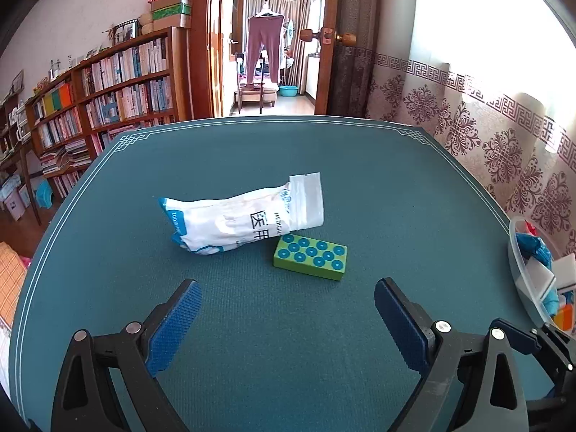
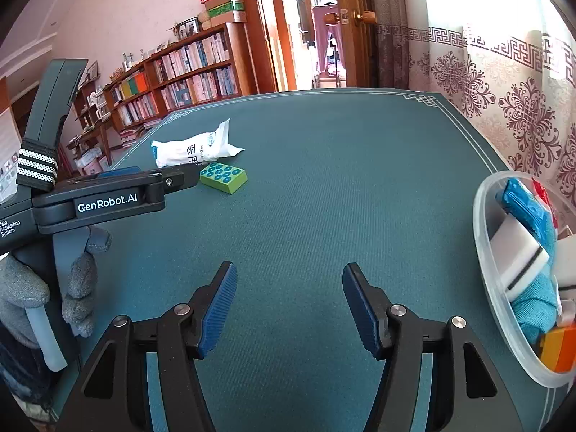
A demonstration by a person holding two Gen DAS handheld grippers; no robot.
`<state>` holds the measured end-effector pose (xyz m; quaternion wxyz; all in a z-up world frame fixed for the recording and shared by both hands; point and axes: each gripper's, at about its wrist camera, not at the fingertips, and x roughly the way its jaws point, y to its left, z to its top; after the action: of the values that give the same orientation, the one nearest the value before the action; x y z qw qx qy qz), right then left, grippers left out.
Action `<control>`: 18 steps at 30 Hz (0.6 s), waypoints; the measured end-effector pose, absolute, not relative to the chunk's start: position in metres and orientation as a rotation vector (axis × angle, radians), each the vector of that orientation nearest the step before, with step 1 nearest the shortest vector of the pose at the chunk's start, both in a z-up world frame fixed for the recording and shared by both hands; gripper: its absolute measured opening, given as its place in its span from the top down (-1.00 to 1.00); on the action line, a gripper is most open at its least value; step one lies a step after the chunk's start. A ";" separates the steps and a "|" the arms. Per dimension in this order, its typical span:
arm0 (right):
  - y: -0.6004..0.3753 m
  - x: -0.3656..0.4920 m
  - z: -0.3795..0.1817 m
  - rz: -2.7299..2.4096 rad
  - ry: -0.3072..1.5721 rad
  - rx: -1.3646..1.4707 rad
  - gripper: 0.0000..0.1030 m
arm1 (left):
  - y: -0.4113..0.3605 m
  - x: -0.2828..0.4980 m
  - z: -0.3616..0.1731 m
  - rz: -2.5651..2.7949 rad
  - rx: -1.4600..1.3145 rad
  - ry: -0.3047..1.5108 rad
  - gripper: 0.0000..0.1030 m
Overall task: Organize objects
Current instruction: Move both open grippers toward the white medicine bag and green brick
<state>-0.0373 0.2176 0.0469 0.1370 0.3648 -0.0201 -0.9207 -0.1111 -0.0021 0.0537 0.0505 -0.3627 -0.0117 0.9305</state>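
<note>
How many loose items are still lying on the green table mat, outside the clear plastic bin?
2. A white plastic medical pouch lies mid-mat, and a green rectangular block with teal dots sits right beside it, nearer the camera. Nothing else shows on the mat; the clear bin holds the rest.

We are in a lived-in home, in a room that serves as a study. Along the far left wall we see a long brown wooden bookcase packed with books, with coloured cardboard boxes stacked on top. Through the open wooden doorway at the far end, purple trousers hang on a drying rack. On the right hangs a pale curtain with a dark floral pattern. We work at a table covered in teal cloth.
</note>
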 end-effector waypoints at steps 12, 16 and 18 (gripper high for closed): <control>0.179 -0.073 0.044 -2.606 -0.011 1.053 -0.28 | -0.051 -0.119 0.050 2.959 -1.159 -0.160 -0.92; 0.166 -0.088 0.043 -2.590 0.001 1.056 -0.28 | -0.058 -0.120 0.049 2.987 -1.174 -0.177 -0.92; 0.159 -0.096 0.041 -2.581 0.013 1.058 -0.28 | -0.060 -0.121 0.049 3.001 -1.177 -0.174 -0.92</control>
<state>-0.0959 0.1593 0.0409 0.1753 0.3736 0.0046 -0.9109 -0.1207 -0.0605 0.0485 -0.0432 -0.3644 -0.0539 0.9287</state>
